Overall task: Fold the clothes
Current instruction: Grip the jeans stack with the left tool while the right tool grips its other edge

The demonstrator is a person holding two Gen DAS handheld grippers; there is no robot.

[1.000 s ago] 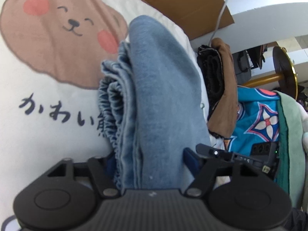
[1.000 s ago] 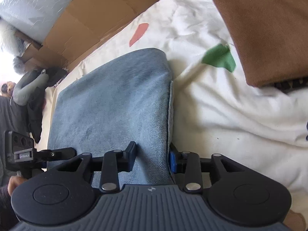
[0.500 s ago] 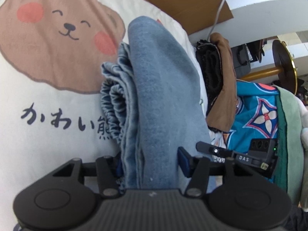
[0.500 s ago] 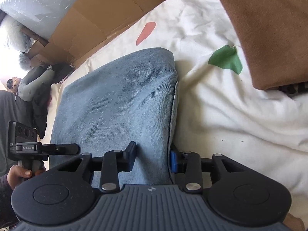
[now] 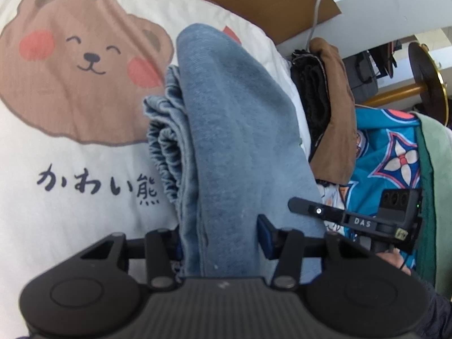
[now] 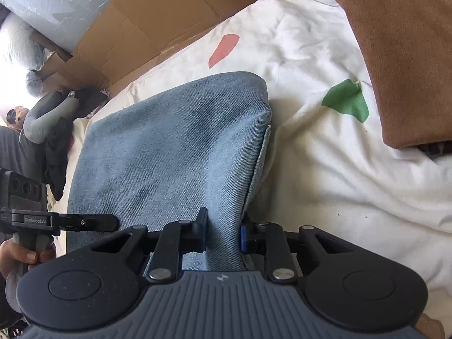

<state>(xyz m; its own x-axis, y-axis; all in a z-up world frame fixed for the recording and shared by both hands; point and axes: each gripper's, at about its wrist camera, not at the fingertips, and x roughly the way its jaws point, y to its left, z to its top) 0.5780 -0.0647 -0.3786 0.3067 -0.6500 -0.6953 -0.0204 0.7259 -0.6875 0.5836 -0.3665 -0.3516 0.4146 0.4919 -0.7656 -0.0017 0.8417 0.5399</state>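
A folded blue denim garment point(image 5: 226, 130) lies on a white sheet with a bear print point(image 5: 73, 65). Its gathered elastic edge point(image 5: 166, 147) shows on the left side of the stack. My left gripper point(image 5: 220, 243) is shut on the near end of the denim stack. In the right wrist view the same denim garment point(image 6: 169, 147) spreads out ahead, and my right gripper point(image 6: 223, 231) is shut on its near right edge. Each gripper shows in the other's view: the right one point(image 5: 353, 220) and the left one point(image 6: 56, 220).
A folded brown garment point(image 5: 336, 107) on a black one point(image 5: 310, 90) lies to the right, seen also in the right wrist view point(image 6: 401, 56). A turquoise patterned cloth point(image 5: 389, 163) and green cloth point(image 5: 432, 183) sit further right. Cardboard point(image 6: 169, 14) borders the sheet's far edge.
My left gripper's jaws have closed tighter on the denim stack. Both grippers have shifted slightly with the garment; the right one stays shut on its edge.
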